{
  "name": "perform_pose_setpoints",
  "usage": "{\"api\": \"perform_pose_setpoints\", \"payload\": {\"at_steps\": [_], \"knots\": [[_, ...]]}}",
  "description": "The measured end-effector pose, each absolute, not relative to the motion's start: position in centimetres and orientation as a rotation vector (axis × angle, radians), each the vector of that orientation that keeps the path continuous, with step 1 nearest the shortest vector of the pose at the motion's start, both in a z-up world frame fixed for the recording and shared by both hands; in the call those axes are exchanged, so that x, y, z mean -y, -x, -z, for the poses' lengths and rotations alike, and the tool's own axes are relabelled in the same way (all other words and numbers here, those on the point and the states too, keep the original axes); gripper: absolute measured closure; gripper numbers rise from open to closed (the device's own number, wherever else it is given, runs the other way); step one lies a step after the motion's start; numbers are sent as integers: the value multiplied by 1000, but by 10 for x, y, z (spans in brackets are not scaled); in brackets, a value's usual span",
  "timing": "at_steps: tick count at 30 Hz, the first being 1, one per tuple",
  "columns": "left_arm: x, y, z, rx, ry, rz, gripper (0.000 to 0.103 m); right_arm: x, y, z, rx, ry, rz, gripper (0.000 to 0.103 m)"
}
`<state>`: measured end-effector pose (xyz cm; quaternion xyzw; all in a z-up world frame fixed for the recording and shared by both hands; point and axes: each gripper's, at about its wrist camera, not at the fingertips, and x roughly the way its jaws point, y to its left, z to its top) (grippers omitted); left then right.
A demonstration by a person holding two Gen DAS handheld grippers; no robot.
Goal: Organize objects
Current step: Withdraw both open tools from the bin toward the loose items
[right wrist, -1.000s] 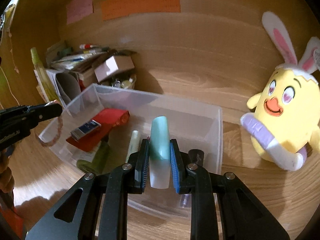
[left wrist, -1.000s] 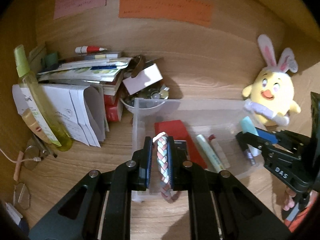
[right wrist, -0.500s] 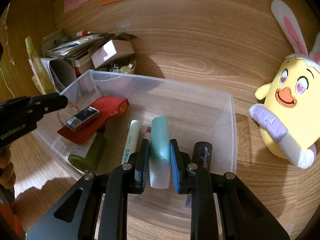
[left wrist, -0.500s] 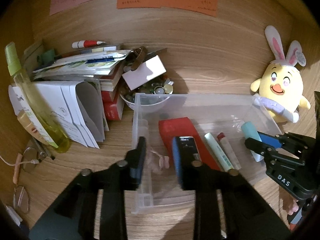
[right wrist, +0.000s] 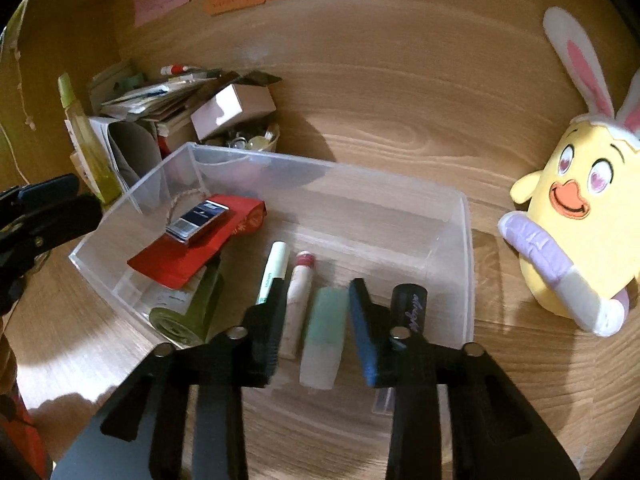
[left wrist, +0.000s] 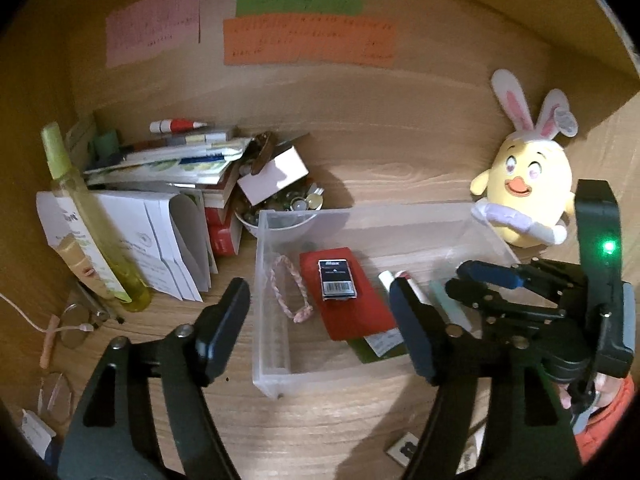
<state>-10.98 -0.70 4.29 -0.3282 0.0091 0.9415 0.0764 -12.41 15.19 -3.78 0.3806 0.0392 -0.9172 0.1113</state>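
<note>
The clear bin (right wrist: 466, 240) on the tabletop (right wrist: 400, 92) already held a braided bracelet (left wrist: 286, 292) at its left end, a red packet (left wrist: 352, 312), a small black box (left wrist: 337, 280), and several tubes. The left tongs (left wrist: 320, 328) were opening above the bin, empty. The right tongs (right wrist: 318, 326) were opening around a teal tube (right wrist: 326, 332) lying inside the bin, pads clear of it. Left of the bin, the paper stack (left wrist: 160, 168) and spray bottle (left wrist: 88, 216) remained unsorted.

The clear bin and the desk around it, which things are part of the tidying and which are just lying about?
Part of the job:
- clear bin
- braided bracelet
- teal tube
- red packet
- left gripper, right gripper, both opening

Lying about:
- plush chick
- paper stack
- spray bottle
- sticky notes
</note>
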Motion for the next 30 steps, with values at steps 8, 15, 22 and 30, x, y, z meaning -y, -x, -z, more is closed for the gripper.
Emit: {"api": "perform_pose_setpoints", "payload": {"at_steps": [8, 15, 22, 30], "knots": [[5, 86, -53, -36, 945, -2823, 17, -153, 95, 7, -132, -993, 2738, 51], [5, 65, -47, -51, 967, -2818, 8, -153, 61, -2, -132, -941, 2733, 49], [7, 49, -32, -84, 1023, -2796, 7, -151, 31, 7, -96, -951, 2700, 49], [16, 40, -4, -65, 1138, -2748, 7, -137, 7, 31, -105, -1042, 2637, 49]]}}
